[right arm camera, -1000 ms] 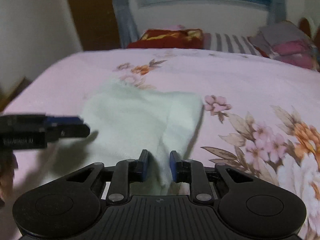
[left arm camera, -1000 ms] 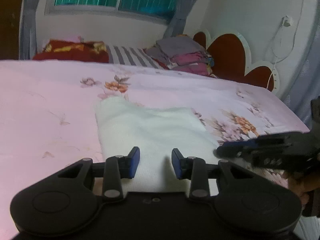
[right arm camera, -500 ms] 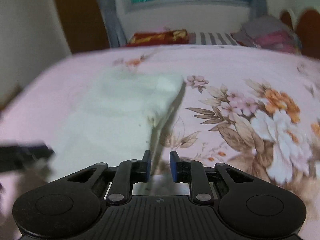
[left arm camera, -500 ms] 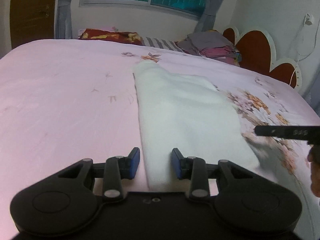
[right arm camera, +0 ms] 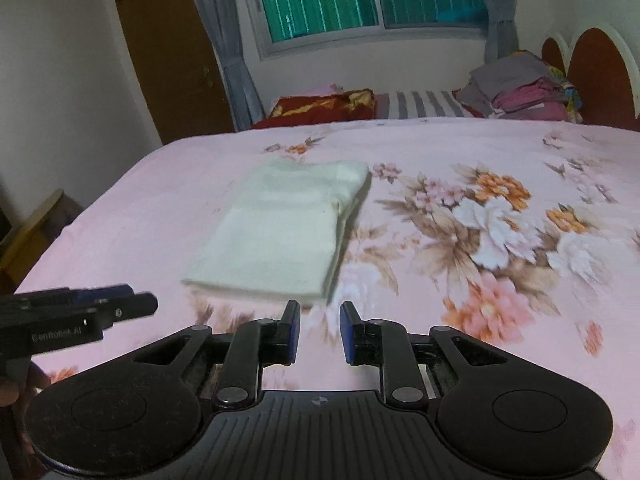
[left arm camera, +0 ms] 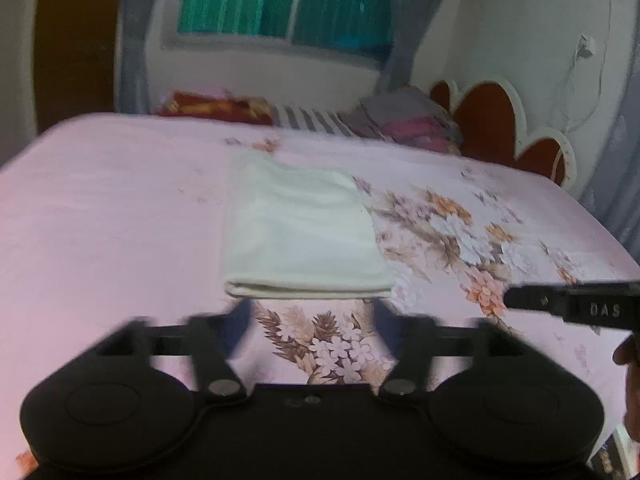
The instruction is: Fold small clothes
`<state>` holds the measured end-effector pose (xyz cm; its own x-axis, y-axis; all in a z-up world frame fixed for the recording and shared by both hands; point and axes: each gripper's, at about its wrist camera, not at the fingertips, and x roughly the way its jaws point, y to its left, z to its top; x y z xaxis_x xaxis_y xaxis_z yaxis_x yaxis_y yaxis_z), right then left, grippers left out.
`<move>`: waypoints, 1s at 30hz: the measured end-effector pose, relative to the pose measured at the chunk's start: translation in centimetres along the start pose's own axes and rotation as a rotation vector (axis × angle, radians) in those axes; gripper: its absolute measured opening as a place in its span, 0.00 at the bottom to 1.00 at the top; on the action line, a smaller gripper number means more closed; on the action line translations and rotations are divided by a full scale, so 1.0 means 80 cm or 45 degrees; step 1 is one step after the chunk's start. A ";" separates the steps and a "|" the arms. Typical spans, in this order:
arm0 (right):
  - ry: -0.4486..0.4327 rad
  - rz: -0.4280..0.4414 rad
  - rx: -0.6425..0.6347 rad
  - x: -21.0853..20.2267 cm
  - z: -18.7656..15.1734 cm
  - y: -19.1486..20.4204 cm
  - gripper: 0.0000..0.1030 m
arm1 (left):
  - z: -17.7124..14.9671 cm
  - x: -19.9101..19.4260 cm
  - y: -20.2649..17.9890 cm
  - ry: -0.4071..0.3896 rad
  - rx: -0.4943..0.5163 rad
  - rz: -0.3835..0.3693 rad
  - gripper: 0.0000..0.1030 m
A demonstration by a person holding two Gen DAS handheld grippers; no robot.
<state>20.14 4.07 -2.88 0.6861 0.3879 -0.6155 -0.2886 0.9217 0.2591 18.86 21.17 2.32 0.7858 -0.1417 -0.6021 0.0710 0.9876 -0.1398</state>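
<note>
A pale cream cloth (left arm camera: 300, 232) lies folded in a flat rectangle on the pink flowered bed sheet (left arm camera: 100, 220), its folded edge nearest me. My left gripper (left arm camera: 312, 312) hangs just short of that edge. Its jaws are blurred and opening wide, with only sheet between them. In the right wrist view the same cloth (right arm camera: 280, 232) lies ahead and a little left of my right gripper (right arm camera: 320, 320). The right jaws stand a narrow gap apart with nothing in them. Each gripper shows in the other's view, the right gripper (left arm camera: 516, 300) at the right edge and the left gripper (right arm camera: 148, 304) at the left.
A pile of folded clothes (right arm camera: 524, 88) sits at the head of the bed by the red headboard (right arm camera: 596, 76). A red pillow (right arm camera: 320, 106) and a striped one (right arm camera: 420, 104) lie along the far edge under the window. A brown door (right arm camera: 168, 52) stands at the back left.
Both grippers have drawn back toward me and risen. The cloth, earlier between both pairs of jaws, now lies folded ahead of them. The left jaws have spread wide.
</note>
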 end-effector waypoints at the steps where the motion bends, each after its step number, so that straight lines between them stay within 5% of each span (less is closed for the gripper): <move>1: 0.002 -0.006 0.005 -0.009 -0.005 0.001 0.22 | -0.003 -0.014 -0.005 -0.037 0.005 0.021 0.99; 2: 0.005 -0.020 0.009 -0.020 -0.010 0.003 0.48 | -0.007 -0.028 -0.009 -0.068 0.014 0.043 1.00; 3: -0.003 -0.050 0.013 -0.029 -0.015 0.005 0.99 | -0.010 -0.041 -0.015 -0.082 0.030 0.065 1.00; 5: -0.101 -0.103 0.008 -0.058 -0.029 0.010 1.00 | -0.014 -0.059 -0.022 -0.062 0.036 0.071 1.00; 14: -0.117 -0.111 0.001 -0.116 -0.059 0.038 1.00 | -0.030 -0.136 -0.048 -0.102 0.051 0.061 1.00; 30: -0.213 -0.164 -0.066 -0.207 -0.086 0.070 1.00 | -0.048 -0.174 -0.065 -0.164 0.049 0.044 1.00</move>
<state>2.60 2.81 3.63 0.8194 0.2658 -0.5079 -0.2228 0.9640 0.1450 5.20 17.76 8.38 0.8602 -0.1002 -0.4999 0.0641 0.9940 -0.0888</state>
